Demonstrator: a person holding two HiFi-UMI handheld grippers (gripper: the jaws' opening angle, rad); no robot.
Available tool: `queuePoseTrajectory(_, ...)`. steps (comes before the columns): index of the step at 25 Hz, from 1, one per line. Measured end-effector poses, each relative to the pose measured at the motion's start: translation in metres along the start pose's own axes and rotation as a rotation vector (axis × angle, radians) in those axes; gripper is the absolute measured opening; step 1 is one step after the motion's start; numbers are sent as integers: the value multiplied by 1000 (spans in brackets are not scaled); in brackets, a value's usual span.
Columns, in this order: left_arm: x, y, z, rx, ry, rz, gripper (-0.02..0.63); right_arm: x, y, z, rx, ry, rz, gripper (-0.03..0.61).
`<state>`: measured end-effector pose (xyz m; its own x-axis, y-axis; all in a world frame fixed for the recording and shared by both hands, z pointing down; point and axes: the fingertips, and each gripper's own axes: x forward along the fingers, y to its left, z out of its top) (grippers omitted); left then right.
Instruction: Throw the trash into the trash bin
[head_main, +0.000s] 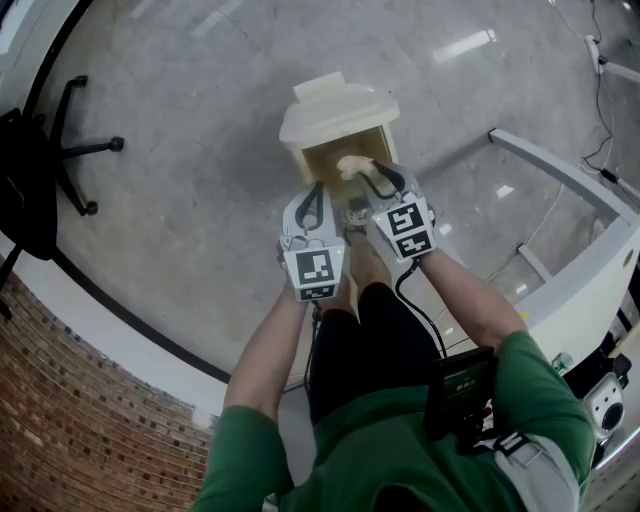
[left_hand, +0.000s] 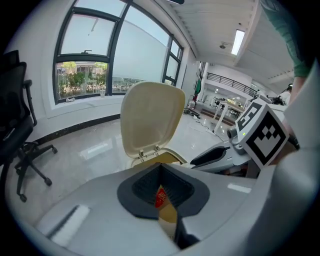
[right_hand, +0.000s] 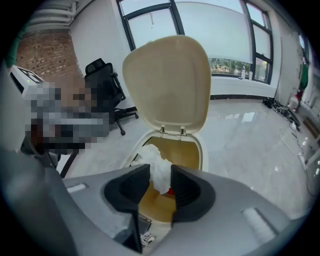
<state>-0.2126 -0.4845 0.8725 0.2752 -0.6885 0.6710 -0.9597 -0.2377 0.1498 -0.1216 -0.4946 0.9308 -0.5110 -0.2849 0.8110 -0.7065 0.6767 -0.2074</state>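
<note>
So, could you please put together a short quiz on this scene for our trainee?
1. True or false: the lid of the bin is shut.
2. What does the right gripper hold?
3. In the head view, the chair stands: A) at the upper left, B) at the lower right, C) inside the bin.

Key:
1. False. The lid stands open.
2. A white tissue, held over the open bin.
3. A.
</note>
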Motion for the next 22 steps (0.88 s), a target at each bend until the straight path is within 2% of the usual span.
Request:
queuePoseTrajectory(9,13,16,-17,-26,-13,11,6,43,-14,-8,-22,17,-63,133)
queuePoseTrajectory(15,12,18,-22,-45,-20,11,6,60,-12,-2,-53,20,-56,137)
queuePoseTrajectory(22,11,25,-28,-58,-19,13,6,70,-10,7,-63,12,-48,173)
